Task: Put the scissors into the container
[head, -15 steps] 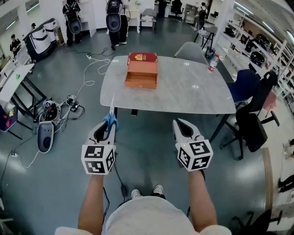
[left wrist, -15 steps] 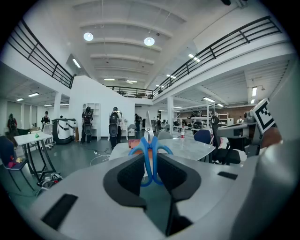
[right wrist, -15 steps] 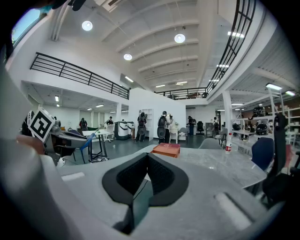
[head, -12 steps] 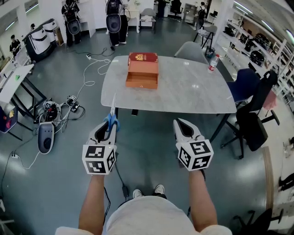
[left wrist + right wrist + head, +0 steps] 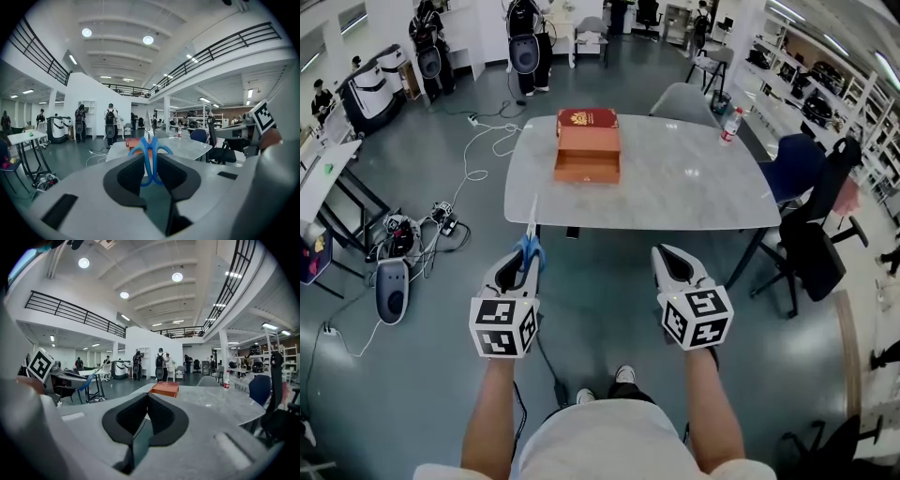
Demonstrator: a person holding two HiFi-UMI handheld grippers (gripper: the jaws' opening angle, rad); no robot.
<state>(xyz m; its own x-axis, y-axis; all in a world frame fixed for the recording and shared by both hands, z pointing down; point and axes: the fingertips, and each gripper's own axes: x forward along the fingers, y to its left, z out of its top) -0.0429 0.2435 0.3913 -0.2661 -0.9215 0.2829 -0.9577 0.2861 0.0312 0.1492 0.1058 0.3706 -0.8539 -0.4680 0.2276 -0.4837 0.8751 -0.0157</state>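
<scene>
Blue-handled scissors stick out of my left gripper, blades pointing ahead toward the table. In the left gripper view the blue handles sit clamped between the dark pads, so that gripper is shut on them. The orange box-shaped container with a red lid raised behind it stands on the far left part of the grey marble table; it also shows as the container in the right gripper view. My right gripper hangs short of the table's near edge, jaws together and empty.
A plastic bottle stands at the table's far right corner. Chairs crowd the right side, a grey chair the far side. Cables and devices litter the floor at left. People stand far behind.
The view has shifted slightly; both grippers hold almost the same place in front of the table, the scissors still in the left one.
</scene>
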